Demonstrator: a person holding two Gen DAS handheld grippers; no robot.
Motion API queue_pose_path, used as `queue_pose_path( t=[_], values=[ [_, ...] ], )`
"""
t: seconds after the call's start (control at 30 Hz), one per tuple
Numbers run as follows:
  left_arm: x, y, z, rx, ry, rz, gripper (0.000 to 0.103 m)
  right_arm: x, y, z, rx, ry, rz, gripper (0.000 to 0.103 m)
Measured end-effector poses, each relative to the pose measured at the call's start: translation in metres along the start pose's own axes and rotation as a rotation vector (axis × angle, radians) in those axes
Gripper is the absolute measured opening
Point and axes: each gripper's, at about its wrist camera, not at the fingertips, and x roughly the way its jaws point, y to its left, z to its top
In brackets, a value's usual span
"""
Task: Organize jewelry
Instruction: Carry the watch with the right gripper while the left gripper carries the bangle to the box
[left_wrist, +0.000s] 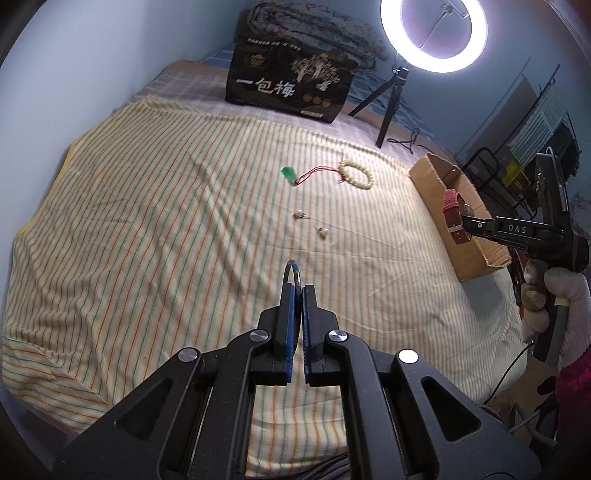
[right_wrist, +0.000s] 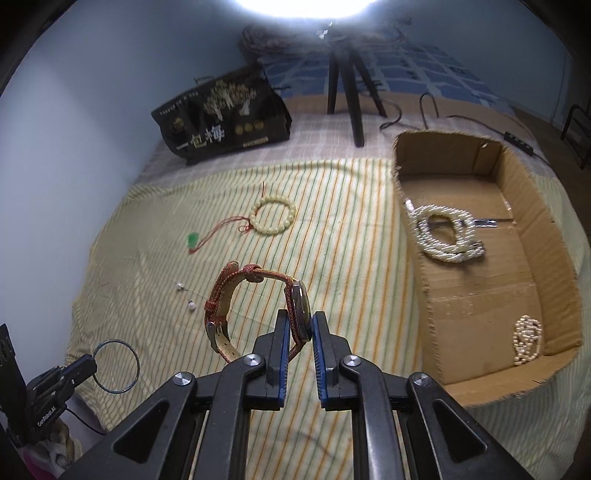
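My left gripper was clamped shut on a thin metal bangle above the striped sheet, while my right gripper pinched the red-strapped watch by its face, beside the cardboard box

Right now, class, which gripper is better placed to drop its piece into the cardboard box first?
Right. The right gripper holds the watch beside the box; the left gripper, holding the ring, is farther off.
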Motion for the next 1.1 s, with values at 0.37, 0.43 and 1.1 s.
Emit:
queue_pose_path(
  t=[0.37,0.43,1.1],
  values=[
    [-0.019,-0.042,0.011,0.072,-0.04,-0.045,0.001,-0.05,-0.031,-0.011,0.005,-0.075,-0.02,0.01],
    [-0.02,-0.053,0.015,0.088,-0.047,-0.059,0.001,-0.058,-0.04,-0.012,0.009,-0.087,-0.028,0.01],
    [0.004,-0.18,0.049,0.244,-0.059,-0.222,0.001,-0.093,-0.122,-0.007,0.083,-0.147,-0.113,0.01]
  ],
)
